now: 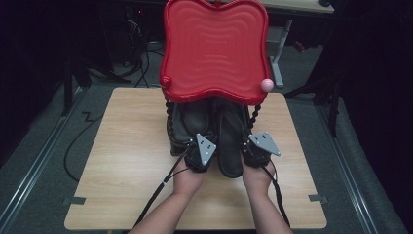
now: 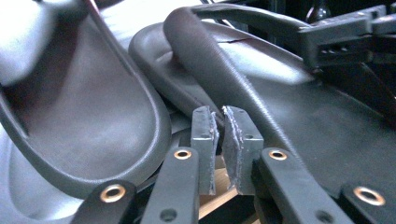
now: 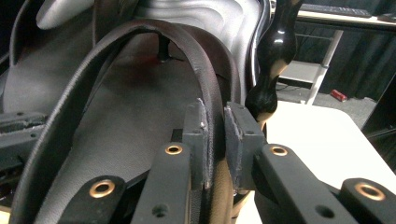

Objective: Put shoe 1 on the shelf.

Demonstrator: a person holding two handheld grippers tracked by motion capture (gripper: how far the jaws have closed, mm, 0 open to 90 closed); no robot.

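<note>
While two dark leather sandals are lying at the light wooden table's centre under one wavy red plastic tray at twelve o'clock, the left gripper is sitting nearly closed, touching a sole edge, and the right gripper is clamping a black strap.

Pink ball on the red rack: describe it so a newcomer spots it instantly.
Start at the wooden table and find the red wavy tray standing above the dark sandals. The pink ball sits at the tray's lower right corner, atop a black twisted post. The opposite corner's knob is red.
</note>
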